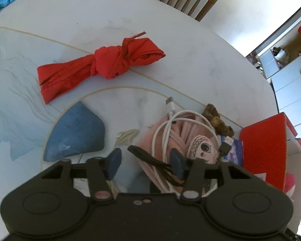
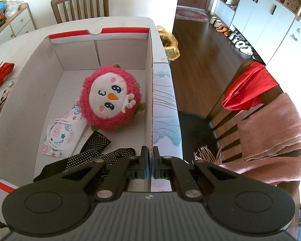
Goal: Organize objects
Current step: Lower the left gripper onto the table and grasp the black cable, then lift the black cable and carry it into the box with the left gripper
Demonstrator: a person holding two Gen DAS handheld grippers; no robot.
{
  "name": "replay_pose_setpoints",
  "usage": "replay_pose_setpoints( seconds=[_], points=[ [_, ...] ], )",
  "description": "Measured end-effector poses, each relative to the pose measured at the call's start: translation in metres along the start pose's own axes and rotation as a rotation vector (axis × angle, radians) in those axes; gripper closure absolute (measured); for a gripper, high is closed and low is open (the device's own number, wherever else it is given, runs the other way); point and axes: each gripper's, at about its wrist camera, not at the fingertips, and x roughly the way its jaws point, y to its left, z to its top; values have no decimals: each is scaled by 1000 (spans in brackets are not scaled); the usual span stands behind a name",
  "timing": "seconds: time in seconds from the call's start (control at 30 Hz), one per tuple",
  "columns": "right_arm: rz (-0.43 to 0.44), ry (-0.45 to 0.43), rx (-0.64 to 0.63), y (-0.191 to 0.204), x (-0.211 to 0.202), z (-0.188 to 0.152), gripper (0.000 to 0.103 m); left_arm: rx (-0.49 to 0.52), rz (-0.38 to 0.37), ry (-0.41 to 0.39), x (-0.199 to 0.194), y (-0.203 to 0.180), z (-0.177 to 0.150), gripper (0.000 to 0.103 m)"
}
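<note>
Red-and-white cardboard, the open box point(image 2: 118, 60) already holds a pink plush toy point(image 2: 110, 98), a patterned face mask point(image 2: 60, 138) and a black dotted cloth point(image 2: 96, 150), so the sorting looks partway done. The right gripper point(image 2: 152, 160) has its fingers clenched on the box's right wall, seemingly steadying it. On the worktop point(image 1: 170, 30) to the box's left, the left gripper point(image 1: 146, 160) hangs over a heap: a coiled white cable point(image 1: 170, 124) on a pink doll point(image 1: 198, 146), a black tassel point(image 1: 150, 158) between the half-spread fingers. Whether they already pinch anything I cannot tell. Next, I'd guess, a firm close on the tassel or cable, then a lift into the box without dragging the tangle. A knotted red cloth point(image 1: 102, 66) waits farther off. No readable writing or brand anywhere.
</note>
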Motion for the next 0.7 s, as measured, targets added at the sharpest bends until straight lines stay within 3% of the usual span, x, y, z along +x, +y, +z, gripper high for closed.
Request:
replay_pose_setpoints(
  seconds=[0.03, 0.13, 0.17, 0.37, 0.7],
  points=[
    [0, 0, 0, 0, 0, 0, 99, -6, -8, -2, -1, 0, 0, 68],
    [0, 0, 1, 0, 0, 0, 99, -16, -6, -14, -3, 0, -1, 76],
    [0, 0, 0, 0, 0, 0, 99, -16, -9, -19, -5, 0, -1, 84],
    [0, 0, 0, 0, 0, 0, 99, -10, -53, -66, -19, -3, 2, 98],
    [0, -1, 3, -1, 0, 0, 99, 133, -152, -108, -59, -39, 3, 101]
  ],
)
